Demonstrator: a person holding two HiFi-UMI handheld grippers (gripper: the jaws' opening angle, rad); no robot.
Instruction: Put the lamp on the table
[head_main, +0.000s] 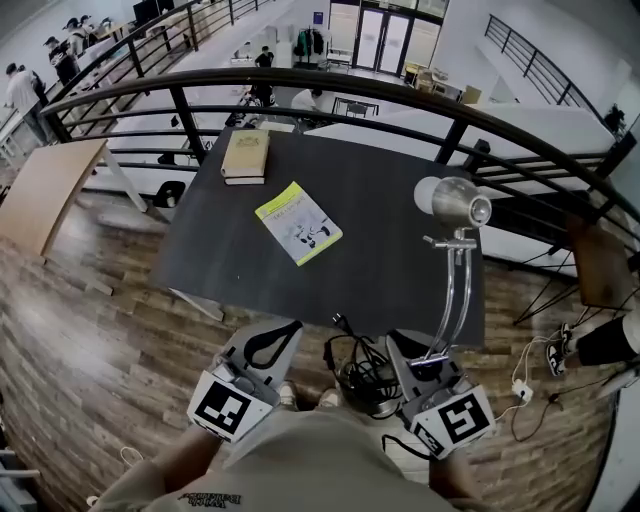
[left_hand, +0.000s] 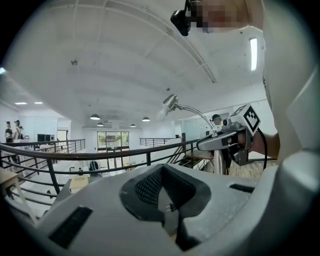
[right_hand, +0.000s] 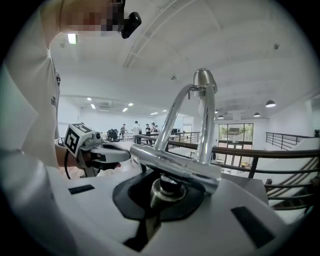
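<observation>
A chrome desk lamp (head_main: 455, 205) with a curved arm stands upright in my right gripper (head_main: 432, 362), just off the near right corner of the dark table (head_main: 390, 260). In the right gripper view the jaws are shut on the lamp's lower stem (right_hand: 165, 187), and its arm (right_hand: 200, 125) rises ahead. My left gripper (head_main: 268, 345) hovers at the table's near edge, left of the lamp, shut with nothing in it (left_hand: 172, 215). The left gripper view also shows the lamp (left_hand: 172, 103) held by the right gripper (left_hand: 225, 142).
A tan book (head_main: 246, 155) lies at the table's far left and a yellow-green booklet (head_main: 298, 222) near its middle. Black cables (head_main: 360, 375) hang between the grippers. A dark railing (head_main: 300, 95) curves behind the table. A wooden board (head_main: 45, 195) leans at the left.
</observation>
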